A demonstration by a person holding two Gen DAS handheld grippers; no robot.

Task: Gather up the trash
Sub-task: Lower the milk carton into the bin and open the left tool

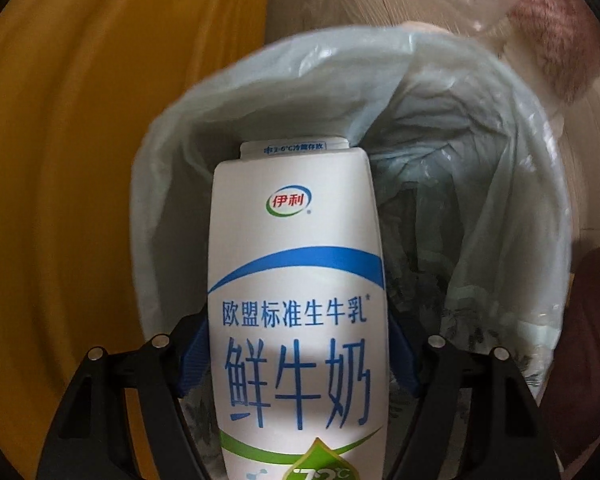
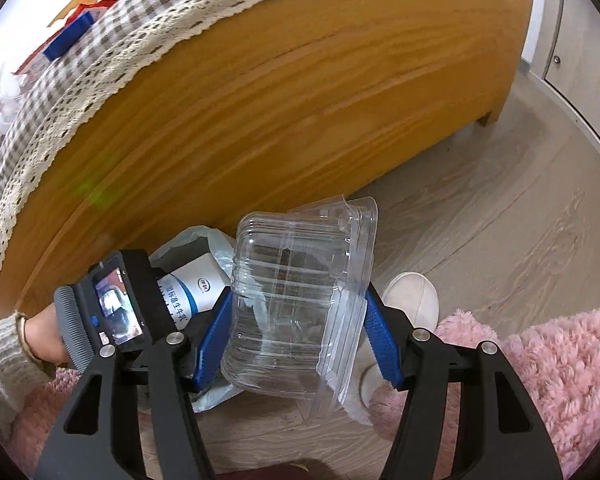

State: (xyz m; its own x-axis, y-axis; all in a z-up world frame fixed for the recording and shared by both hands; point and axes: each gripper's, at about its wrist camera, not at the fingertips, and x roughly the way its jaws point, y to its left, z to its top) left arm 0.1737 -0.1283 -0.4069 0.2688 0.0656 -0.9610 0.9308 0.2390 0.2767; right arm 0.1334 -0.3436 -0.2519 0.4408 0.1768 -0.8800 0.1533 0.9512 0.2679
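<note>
Your left gripper has its blue fingers clamped on either side of a white milk carton printed with blue characters, a blue arc and a green band lower down. You hold the carton pointing steeply down, with its folded top inside the mouth of a bin lined with a pale, translucent trash bag. The bag's rim rings the carton on all sides, and its crumpled inner folds are dark toward the bottom. An orange wooden panel stands just beside the bin on the left of this view.

Your right gripper has its blue fingers pressed against a clear plastic clamshell container, ribbed and tilted, with its rimmed lid side toward the right finger. It hangs above the wood-grain floor, next to the bin. From this camera you also see your left hand in a knit sleeve gripping the other tool, and the carton's white end over the bag. A white slipper and pink fluffy fabric lie beyond the clamshell. The wooden furniture carries a checked, lace-edged cloth.
</note>
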